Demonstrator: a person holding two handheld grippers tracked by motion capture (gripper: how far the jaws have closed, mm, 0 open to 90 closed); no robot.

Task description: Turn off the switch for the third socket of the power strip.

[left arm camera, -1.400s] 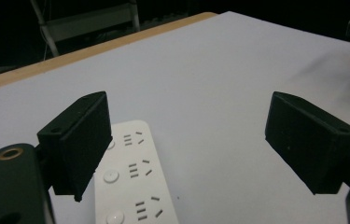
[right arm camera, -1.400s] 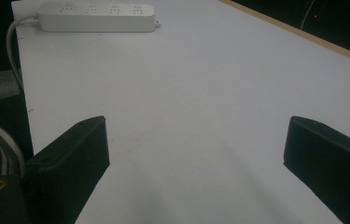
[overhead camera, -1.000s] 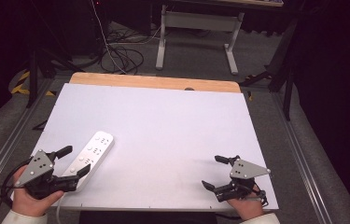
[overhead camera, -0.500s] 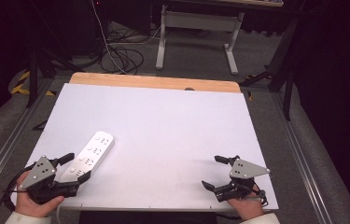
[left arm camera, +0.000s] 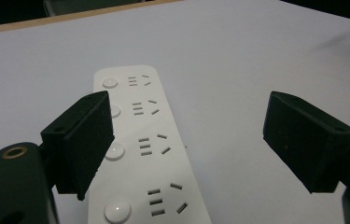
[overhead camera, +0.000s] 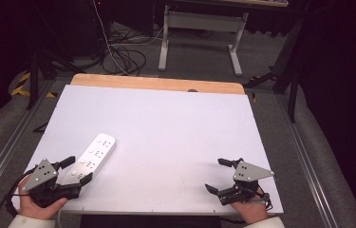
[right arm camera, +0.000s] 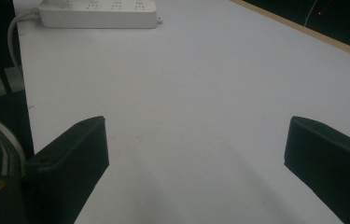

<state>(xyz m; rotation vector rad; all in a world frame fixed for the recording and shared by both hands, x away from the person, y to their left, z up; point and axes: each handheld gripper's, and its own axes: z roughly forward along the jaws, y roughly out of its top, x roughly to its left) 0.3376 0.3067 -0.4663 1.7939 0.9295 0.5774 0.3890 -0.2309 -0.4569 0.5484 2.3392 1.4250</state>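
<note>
A white power strip [overhead camera: 94, 156] with several sockets and round buttons lies slantwise on the white table [overhead camera: 166, 123] at the near left. My left gripper [overhead camera: 78, 169] is open at the strip's near end, one jaw on either side of it. In the left gripper view the power strip [left arm camera: 144, 154] runs up beside the left jaw, and the left gripper [left arm camera: 196, 140] is wide open, touching nothing. My right gripper [overhead camera: 215, 175] is open over bare table at the near right. From the right gripper [right arm camera: 196, 158] the power strip [right arm camera: 98, 11] lies far off, its cord [right arm camera: 13, 32] hanging over the table edge.
The table has a wooden strip [overhead camera: 156, 84] along its far edge. Beyond it are cables on the floor [overhead camera: 118, 57] and a grey metal stand [overhead camera: 199, 33]. Metal rails run along both sides of the table.
My left gripper has drawn back a little toward the near edge, still open around the strip's end. The right gripper and the power strip have not moved.
</note>
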